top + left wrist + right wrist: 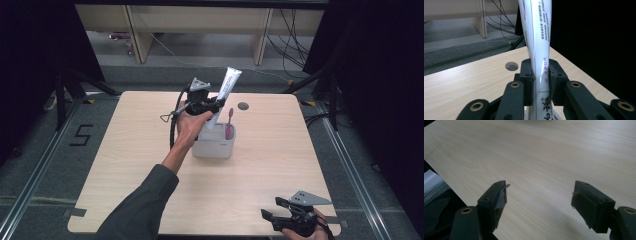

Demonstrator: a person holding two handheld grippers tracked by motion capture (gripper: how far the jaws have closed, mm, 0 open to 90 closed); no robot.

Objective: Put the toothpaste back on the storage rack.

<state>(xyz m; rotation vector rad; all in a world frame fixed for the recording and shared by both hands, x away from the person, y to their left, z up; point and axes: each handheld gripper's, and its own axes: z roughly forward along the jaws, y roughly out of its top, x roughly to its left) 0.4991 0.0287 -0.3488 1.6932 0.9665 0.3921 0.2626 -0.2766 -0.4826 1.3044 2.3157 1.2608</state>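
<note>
High view: the left gripper (214,106) holds a white tube (226,90) tilted above the grey holder (214,147) at the counter's (125,165) centre; a pink toothbrush (229,124) stands inside. Left gripper view confirms both pads clamped on the tube (539,50). Right gripper (272,216), near right edge, has its jaws apart over bare counter (544,157).

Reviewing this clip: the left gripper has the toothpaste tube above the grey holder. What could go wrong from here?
1. The left gripper pinches the toothpaste tube low down, so the long upper part leans; it may swing or slip as it goes down.
2. The toothbrush already stands in the grey holder; the tube's lower end could knock it.
3. The right gripper rests open at the table edge, so nothing steadies the holder if pushed.
</note>
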